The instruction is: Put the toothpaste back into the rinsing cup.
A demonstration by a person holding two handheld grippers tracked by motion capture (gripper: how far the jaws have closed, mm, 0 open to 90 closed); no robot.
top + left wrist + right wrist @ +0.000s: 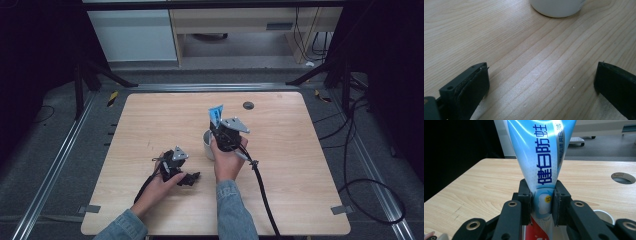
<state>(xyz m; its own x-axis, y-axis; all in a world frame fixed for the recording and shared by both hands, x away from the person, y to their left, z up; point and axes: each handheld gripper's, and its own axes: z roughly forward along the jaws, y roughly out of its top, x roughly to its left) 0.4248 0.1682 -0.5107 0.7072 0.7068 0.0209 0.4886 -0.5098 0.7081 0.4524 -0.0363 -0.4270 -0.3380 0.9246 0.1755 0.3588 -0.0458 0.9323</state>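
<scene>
The right gripper (541,205) has its black fingers (525,202) clamped on a blue-and-white plastic toothpaste tube (541,157) printed with blue Chinese characters "健白防蛀", held upright above a white round cup (208,144) on the light wooden bench (280,165). The left gripper (541,82) rests on the bench, fingers apart, near the cup.

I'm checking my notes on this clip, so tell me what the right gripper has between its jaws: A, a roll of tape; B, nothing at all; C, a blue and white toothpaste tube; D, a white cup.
C: in the right gripper view the right gripper has its pads pressed on a blue and white toothpaste tube, held above the white cup, while the left gripper is open over bare table.
</scene>
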